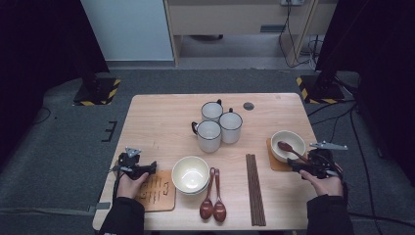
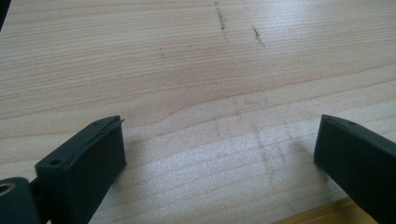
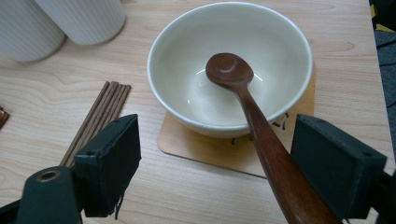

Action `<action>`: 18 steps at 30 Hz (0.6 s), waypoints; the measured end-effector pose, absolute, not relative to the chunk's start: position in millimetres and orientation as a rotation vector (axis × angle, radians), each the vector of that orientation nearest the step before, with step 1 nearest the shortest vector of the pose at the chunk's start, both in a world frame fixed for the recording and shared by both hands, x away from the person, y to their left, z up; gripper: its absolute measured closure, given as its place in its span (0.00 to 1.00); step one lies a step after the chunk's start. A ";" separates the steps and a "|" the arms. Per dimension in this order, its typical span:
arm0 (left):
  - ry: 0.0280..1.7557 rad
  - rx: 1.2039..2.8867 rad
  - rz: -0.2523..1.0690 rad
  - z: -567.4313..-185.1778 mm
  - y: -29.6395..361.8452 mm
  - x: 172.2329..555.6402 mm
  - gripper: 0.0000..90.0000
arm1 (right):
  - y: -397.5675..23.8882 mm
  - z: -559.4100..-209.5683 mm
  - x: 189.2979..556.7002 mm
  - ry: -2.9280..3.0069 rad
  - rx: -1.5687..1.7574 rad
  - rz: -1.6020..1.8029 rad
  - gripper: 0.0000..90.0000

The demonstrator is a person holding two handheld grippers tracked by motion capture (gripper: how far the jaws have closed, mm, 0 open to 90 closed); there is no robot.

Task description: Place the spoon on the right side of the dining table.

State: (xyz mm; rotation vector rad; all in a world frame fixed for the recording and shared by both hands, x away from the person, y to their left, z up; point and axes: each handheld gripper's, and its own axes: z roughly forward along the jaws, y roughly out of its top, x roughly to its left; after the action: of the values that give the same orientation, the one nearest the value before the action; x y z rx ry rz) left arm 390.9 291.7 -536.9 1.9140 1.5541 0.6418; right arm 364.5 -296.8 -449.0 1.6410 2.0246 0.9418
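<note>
A cream bowl (image 1: 288, 143) (image 3: 224, 70) sits on a wooden coaster (image 3: 187, 142) at the table's right. In it leans a brown wooden spoon (image 1: 287, 147) (image 3: 243, 88), its handle running out over the rim and between the jaws of my right gripper (image 1: 297, 167) (image 3: 217, 128). Those jaws stand wide apart and open, the handle lying nearer the right one without being pinched. My left gripper (image 1: 150, 167) (image 2: 219, 130) is open over bare wood at the table's left, beside a second coaster (image 1: 157, 192) (image 2: 322, 215).
Three white mugs (image 1: 218, 125) cluster at the table's middle, two showing in the right gripper view (image 3: 51, 18). Stacked cream bowls (image 1: 190, 174) stand front centre, with two wooden spoons (image 1: 213, 203) and a bundle of chopsticks (image 1: 255, 188) (image 3: 95, 119) to their right.
</note>
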 end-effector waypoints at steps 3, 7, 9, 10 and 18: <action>1.554 1.914 0.642 -537.0 291.6 390.9 0.01 | -295.4 -448.7 362.7 2.027 1.634 0.947 0.18; 1.554 1.914 0.642 -537.0 291.6 390.9 0.01 | -292.9 -447.6 360.6 2.033 1.632 0.966 0.18; 1.554 1.914 0.642 -537.0 291.6 390.9 0.01 | -291.5 -447.3 359.6 2.035 1.637 0.975 0.19; 1.554 1.914 0.642 -537.0 291.7 390.9 0.01 | -290.9 -447.4 359.2 2.041 1.633 0.978 0.19; 1.554 1.914 0.642 -537.0 291.6 390.9 0.01 | -284.3 -448.4 356.9 2.061 1.634 0.996 0.19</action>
State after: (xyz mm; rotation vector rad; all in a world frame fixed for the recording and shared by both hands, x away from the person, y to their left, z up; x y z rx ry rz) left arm 390.9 291.6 -537.0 1.9136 1.5544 0.6418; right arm 356.9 -284.3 -448.4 1.6343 2.0610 0.9964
